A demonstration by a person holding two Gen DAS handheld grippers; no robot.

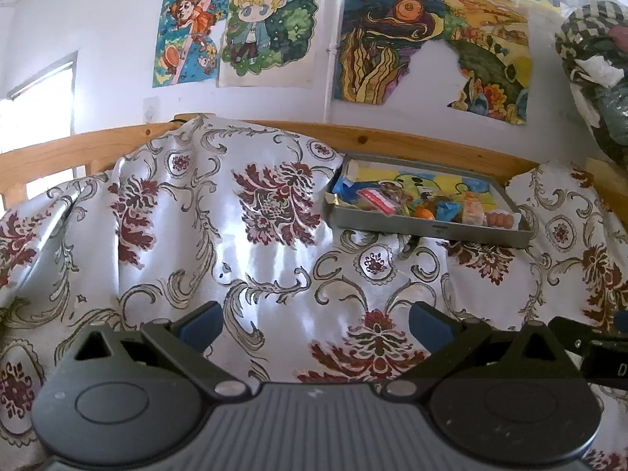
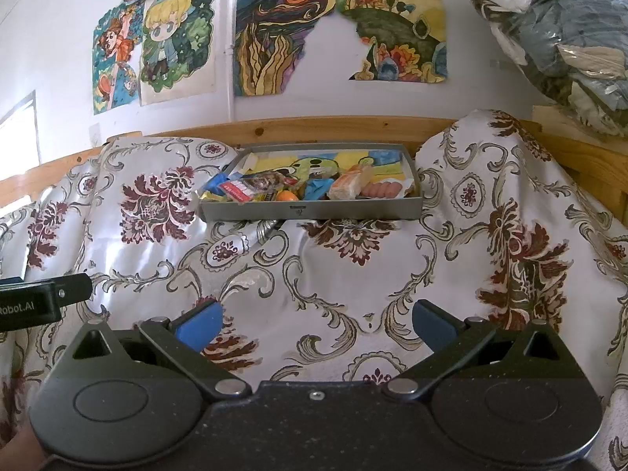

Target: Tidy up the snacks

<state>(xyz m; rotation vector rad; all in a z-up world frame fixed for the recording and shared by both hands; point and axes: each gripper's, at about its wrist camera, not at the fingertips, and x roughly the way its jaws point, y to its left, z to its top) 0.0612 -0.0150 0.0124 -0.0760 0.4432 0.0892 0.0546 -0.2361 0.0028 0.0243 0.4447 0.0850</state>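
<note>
left gripper (image 1: 314, 324): jaws wide apart, empty, above cloth (image 1: 255, 274) | right gripper (image 2: 314, 324): jaws wide apart, empty, above cloth | snacks (image 2: 314, 188): piled in grey tray (image 2: 314, 210), far side of cloth, by wooden rail (image 2: 353, 127) | drawings (image 2: 274, 31) on wall behind

Floral cloth (image 1: 243, 235), wall drawings (image 1: 271, 27), perhaps bagged clothes (image 2: 569, 47)

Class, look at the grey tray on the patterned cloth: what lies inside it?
The grey tray holds wrapped snacks, an orange piece and a colourful drawing lining its bottom. Whatever lies beneath the snacks is covered.
</note>
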